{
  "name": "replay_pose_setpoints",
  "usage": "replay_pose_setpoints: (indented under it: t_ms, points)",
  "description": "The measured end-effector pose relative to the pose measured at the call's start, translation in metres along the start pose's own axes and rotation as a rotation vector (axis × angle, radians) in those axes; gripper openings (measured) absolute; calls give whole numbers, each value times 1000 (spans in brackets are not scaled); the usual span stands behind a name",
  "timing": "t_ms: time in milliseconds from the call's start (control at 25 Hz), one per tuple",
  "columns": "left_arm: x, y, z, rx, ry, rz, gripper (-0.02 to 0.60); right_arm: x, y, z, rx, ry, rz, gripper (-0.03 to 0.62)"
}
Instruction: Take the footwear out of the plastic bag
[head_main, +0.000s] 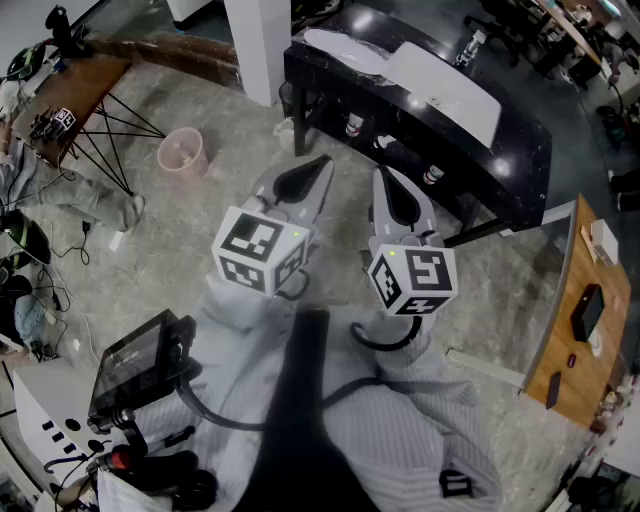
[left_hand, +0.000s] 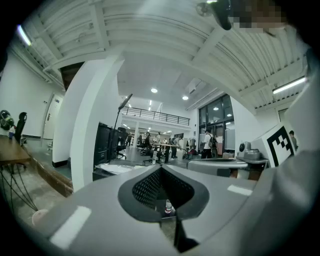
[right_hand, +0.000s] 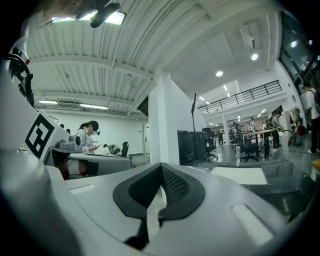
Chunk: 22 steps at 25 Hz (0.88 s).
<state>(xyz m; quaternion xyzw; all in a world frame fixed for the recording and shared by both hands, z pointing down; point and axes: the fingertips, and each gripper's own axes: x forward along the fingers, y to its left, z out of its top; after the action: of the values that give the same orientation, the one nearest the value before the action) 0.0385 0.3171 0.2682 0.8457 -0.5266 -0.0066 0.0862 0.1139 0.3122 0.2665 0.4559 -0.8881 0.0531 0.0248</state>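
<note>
Fingers (left_hand: 145, 187) of the left gripper (head_main: 318, 166) and right gripper (head_main: 384, 180) are pressed together on nothing and held close to the body, seemingly idle, since no footwear shows and only a pale crumpled sheet (head_main: 340, 50) on the black table (head_main: 520, 175) ahead might be the bag.

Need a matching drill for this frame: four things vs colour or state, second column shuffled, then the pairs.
Things:
1. bucket
2. long desk
3. left gripper
4. table at right edge

Colour or state:
a. black
b. fingers shut, nothing between them
c. pink
d. light wood

Pairs: 1-c, 2-a, 3-b, 4-d
</note>
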Motion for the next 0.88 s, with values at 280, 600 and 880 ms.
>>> replay_pose_setpoints:
  t_ms: [280, 600, 880]
  points:
    - [5, 2, 3, 8, 7, 9, 2, 3, -1, 6, -3, -15, 3, 11]
    - [6, 6, 3, 5, 27, 30, 2, 8, 0, 2, 14, 16, 12, 12]
    - [12, 14, -7, 6, 62, 68, 1, 13, -10, -10, 31, 53, 16, 12]
